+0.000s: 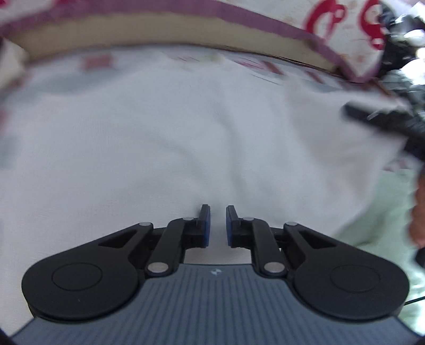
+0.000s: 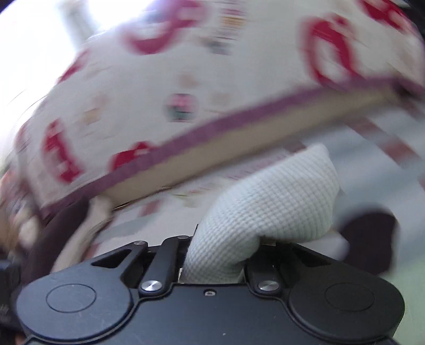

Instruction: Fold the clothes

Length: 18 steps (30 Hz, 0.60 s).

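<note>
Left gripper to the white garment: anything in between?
Nothing visible. The left gripper hangs right over the white garment, its jaws a narrow gap apart with only that cloth showing between them; whether they pinch it I cannot tell. The right gripper is already shut on a bunched waffle-knit fold.

I see a bed sheet (image 1: 342,24) printed with red figures, purple-edged, and bright window light (image 2: 32,34) beyond.

Left wrist view: sits on the left gripper (image 1: 217,225), looks down, close over the white cloth (image 1: 172,148).
Right wrist view: sits on the right gripper (image 2: 217,254), tilted, very close.
Both see: the patterned cushion (image 1: 342,45) with its purple edge.
</note>
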{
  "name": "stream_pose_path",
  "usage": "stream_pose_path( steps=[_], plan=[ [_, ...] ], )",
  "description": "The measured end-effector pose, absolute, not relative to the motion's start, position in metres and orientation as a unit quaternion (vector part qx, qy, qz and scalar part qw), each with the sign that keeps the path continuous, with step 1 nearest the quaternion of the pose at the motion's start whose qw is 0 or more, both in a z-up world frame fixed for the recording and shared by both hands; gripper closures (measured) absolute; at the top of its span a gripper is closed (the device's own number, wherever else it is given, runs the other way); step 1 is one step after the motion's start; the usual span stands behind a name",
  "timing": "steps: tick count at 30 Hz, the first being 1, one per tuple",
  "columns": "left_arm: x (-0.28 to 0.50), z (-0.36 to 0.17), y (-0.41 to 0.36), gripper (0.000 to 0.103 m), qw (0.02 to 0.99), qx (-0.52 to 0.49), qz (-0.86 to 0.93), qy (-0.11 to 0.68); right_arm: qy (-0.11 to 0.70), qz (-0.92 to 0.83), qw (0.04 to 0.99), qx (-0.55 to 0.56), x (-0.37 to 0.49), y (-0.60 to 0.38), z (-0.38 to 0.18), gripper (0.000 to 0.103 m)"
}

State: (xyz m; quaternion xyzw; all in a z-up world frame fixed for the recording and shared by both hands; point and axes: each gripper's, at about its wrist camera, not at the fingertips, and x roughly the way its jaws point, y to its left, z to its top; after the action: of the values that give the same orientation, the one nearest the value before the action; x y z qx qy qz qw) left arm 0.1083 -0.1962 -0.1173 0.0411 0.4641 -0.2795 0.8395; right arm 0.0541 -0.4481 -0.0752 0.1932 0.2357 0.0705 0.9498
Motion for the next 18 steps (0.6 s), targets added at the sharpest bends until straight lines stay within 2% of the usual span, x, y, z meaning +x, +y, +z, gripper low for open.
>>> stream_pose_path(
  steps=[4,5,6,10,14,18],
  plan=[
    [0.142,-0.098,-0.119,0.081,0.848,-0.025,-0.238,0.473,0.241,0.231,0.938,0.096,0.097,-0.353,-0.029,0.089],
    [0.154,-0.097,-0.099,0.077,0.845,-0.054,-0.233,0.479,0.256,0.266,0.926,0.074,0.107,-0.326,-0.028,0.089],
    [0.165,-0.100,-0.081,0.073,0.840,-0.085,-0.219,0.488,0.280,0.294,0.913,0.051,0.116,-0.300,-0.034,0.089],
    [0.189,-0.123,-0.024,0.073,0.826,-0.166,-0.167,0.512,0.392,0.303,0.868,-0.027,0.140,-0.215,-0.104,0.089],
    [0.185,-0.148,-0.017,0.073,0.808,-0.198,-0.172,0.528,0.414,0.290,0.863,0.015,0.144,-0.212,-0.133,0.089],
    [0.187,-0.149,-0.025,0.071,0.811,-0.182,-0.178,0.527,0.401,0.283,0.871,0.007,0.142,-0.223,-0.121,0.089]
  ],
)
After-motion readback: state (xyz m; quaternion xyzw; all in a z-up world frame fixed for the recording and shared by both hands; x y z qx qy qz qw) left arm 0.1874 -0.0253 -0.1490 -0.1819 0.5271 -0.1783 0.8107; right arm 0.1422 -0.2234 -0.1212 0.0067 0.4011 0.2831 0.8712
